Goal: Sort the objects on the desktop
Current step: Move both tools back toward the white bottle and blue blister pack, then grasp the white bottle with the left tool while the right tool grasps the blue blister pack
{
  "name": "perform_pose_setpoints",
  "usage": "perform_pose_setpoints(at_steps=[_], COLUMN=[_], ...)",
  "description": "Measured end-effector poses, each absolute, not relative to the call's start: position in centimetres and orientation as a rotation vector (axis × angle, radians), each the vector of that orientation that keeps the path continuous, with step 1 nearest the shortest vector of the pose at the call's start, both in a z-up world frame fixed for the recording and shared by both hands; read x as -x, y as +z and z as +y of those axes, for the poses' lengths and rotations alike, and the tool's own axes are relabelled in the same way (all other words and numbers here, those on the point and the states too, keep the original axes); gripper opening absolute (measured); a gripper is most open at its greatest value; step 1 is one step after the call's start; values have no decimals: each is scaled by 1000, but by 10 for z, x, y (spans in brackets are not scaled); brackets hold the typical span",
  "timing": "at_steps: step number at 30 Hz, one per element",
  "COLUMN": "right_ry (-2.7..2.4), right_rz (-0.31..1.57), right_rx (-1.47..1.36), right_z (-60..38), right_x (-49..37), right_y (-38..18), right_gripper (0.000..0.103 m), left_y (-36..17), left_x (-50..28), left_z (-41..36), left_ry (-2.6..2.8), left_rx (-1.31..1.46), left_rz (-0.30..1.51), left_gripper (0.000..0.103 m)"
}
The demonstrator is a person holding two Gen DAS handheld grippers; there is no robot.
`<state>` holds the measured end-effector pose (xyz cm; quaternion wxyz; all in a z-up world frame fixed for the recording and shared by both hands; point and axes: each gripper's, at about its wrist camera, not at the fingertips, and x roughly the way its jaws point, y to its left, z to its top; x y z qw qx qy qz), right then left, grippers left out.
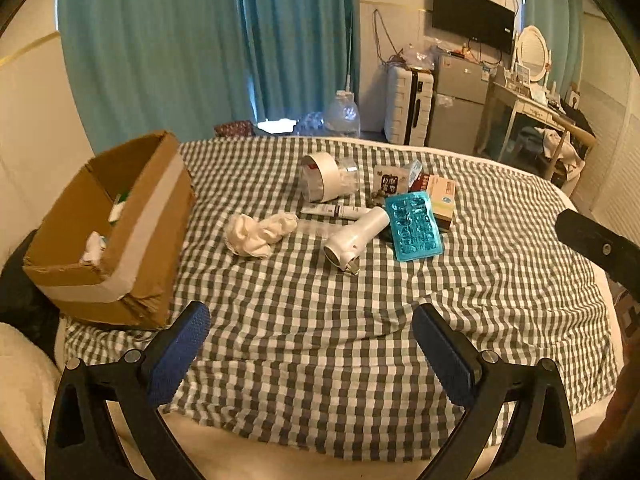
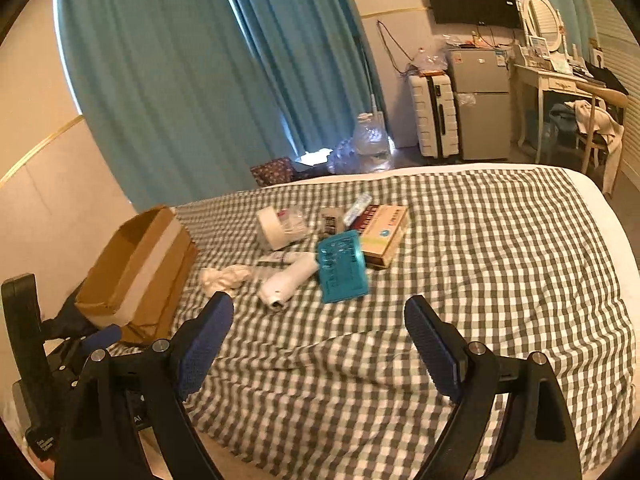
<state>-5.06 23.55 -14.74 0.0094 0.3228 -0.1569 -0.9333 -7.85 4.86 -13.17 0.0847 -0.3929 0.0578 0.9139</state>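
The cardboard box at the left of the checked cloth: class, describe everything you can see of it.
The cardboard box is brown corrugated card, open at the top with its flaps up, and a broad band of pale tape runs around its outer wall. It stands upright, skewed to the pile, on the left edge of the checked cloth. Inside lie a few small white and green items, too small to name. Neither gripper touches it; a crumpled white cloth lies apart, to its right.

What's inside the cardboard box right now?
Inside the cardboard box, the left wrist view shows something white near the front corner and a green-and-white item farther back. The box walls hide the rest of the bottom.
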Motion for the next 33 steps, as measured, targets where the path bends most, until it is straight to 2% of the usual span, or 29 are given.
perform_pose_setpoints(at_steps=[12, 17, 21, 23, 24, 27, 28, 30, 33], right_ry=[-2869, -2878, -2846, -2854, -2861, -2827, -2807, -2765, -2754], right_rz=[-495, -403, -411, -406, -406, -460, -475, -465, -409], right_rx=[-1238, -1300, -1342, -1356, -1360, -1408, -1434, -1495, -1483], right_z=[245, 238, 241, 245, 246, 252, 252, 249, 235], right_x=[113, 132, 156, 169, 176, 196, 202, 214, 223], right_y=[-207, -223, -240, -248, -253, -275, -283, -292, -295], right_gripper=[88, 88, 88, 88, 88, 88, 86, 73, 73], left_y=[-194, -226, -256, -264, -268, -270, -269, -266, -260], left_x=[168, 213, 249, 257, 259, 255, 252, 247, 239], left_z=[80, 95, 101, 100, 99, 98, 96, 87, 67], left_ry=[2591, 2567, 2488, 2461, 2421, 2402, 2404, 2454, 2501], left_rx=[1290, 1345, 1438, 1429, 1428, 1378, 1372, 1367, 1389], left_rz=[179, 249, 231, 199, 170, 200, 215, 226, 178], left_gripper=[103, 103, 102, 85, 57, 54, 54, 54, 54])
